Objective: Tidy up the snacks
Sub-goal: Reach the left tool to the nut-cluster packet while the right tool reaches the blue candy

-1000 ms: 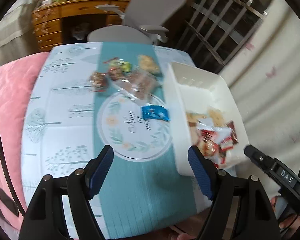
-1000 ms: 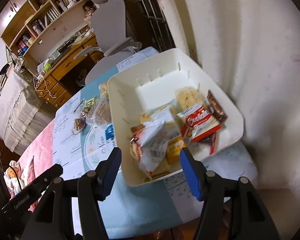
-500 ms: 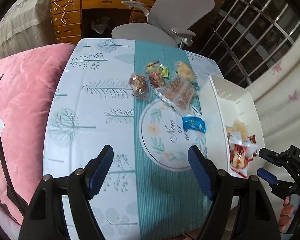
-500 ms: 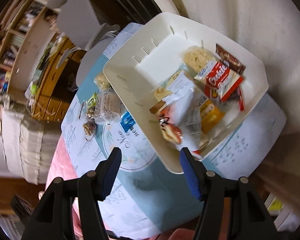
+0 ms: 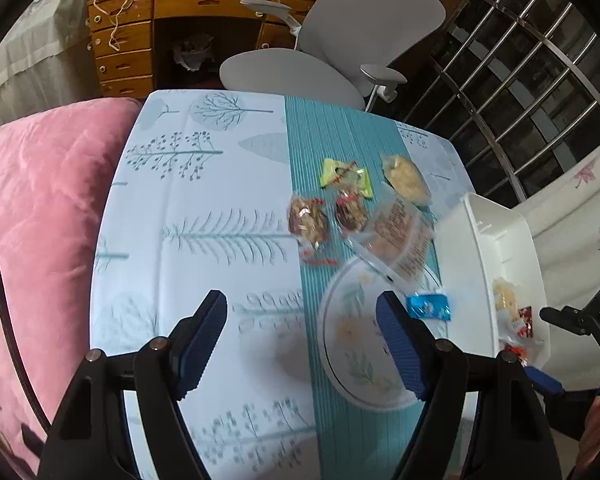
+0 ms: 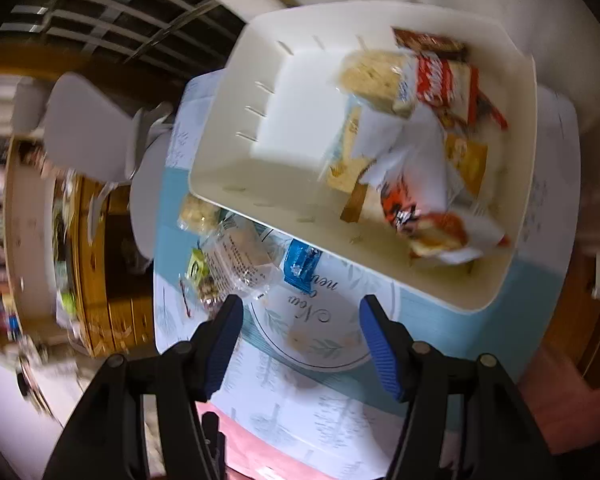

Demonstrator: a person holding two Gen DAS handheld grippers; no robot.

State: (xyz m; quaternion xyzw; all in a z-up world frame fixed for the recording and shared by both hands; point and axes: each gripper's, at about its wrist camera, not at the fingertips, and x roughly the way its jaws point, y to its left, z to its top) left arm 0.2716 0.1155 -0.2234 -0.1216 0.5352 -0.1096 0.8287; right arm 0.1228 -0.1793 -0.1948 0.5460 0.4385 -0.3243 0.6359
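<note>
A white bin point(image 5: 476, 236) point(image 6: 236, 112) stands at the table's right side with several snack packs inside, among them a red and white pack point(image 6: 444, 84). Loose snacks lie on the tablecloth beside it: a blue packet point(image 5: 428, 307) point(image 6: 300, 264), a clear cracker bag point(image 5: 400, 236) point(image 6: 240, 256), two nut packs point(image 5: 308, 220), a green candy point(image 5: 344, 174) and a yellow cookie pack point(image 5: 406, 180). My left gripper point(image 5: 302, 340) is open and empty above the table. My right gripper point(image 6: 300, 344) is open and empty, above the table's near edge, and also shows in the left wrist view point(image 5: 572, 344).
A grey office chair point(image 5: 332, 60) stands behind the table, with a wooden desk point(image 5: 140, 40) beyond it. A pink cushion point(image 5: 40, 208) lies at the table's left. A barred window point(image 5: 520, 60) and a curtain are at the right.
Both grippers have pulled back and up from the bin. The left view has swung left toward the loose snacks; the right view has rolled and is blurred by motion. Both stay open.
</note>
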